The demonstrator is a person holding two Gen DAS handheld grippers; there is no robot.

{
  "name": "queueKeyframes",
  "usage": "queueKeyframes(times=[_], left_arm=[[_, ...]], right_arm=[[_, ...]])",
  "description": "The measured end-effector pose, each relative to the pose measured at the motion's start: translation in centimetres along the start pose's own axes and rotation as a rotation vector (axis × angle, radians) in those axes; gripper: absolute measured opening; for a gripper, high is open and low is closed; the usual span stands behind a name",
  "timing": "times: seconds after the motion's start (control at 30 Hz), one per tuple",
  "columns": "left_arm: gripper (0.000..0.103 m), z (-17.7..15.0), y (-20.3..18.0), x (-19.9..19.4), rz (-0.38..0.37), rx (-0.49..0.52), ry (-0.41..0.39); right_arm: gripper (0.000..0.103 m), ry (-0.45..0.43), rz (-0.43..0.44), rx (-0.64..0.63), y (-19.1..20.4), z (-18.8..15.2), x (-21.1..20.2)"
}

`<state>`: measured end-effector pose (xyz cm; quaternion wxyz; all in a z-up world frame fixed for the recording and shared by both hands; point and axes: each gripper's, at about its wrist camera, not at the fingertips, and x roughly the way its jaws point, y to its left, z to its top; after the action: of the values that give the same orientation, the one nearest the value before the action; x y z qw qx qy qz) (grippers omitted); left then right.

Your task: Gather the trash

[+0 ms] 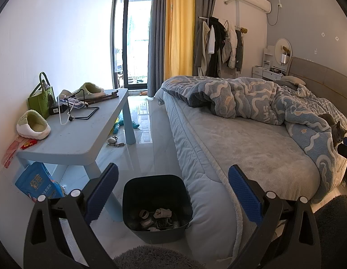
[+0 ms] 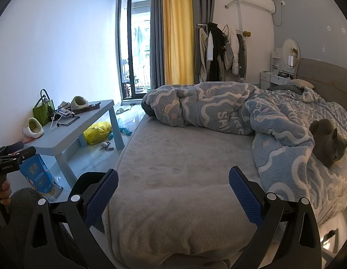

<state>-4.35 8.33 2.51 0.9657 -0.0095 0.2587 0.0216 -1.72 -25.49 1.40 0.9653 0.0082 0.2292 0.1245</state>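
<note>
A black trash bin stands on the floor between the low blue table and the bed. Crumpled scraps lie in its bottom. My left gripper hangs open just above and before the bin, with nothing between its fingers. My right gripper is open over the bed's near corner, also holding nothing. A blue packet leans by the table leg. A yellow plastic bag sits under the table. In the right wrist view, the left gripper shows at the left edge, in a hand.
On the table lie two fluffy slippers, a green bag and a wire stand. A grey cat rests on the rumpled blanket. A small grey toy and a blue toy lie on the tiled floor.
</note>
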Motion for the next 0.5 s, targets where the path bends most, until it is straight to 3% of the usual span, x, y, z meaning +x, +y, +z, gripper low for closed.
queueKeyframes(times=[0.5], left_arm=[[0.100, 0.02, 0.14, -0.04, 0.000, -0.001, 0.001]], right_arm=[[0.100, 0.000, 0.001, -0.001, -0.10, 0.03, -0.01]])
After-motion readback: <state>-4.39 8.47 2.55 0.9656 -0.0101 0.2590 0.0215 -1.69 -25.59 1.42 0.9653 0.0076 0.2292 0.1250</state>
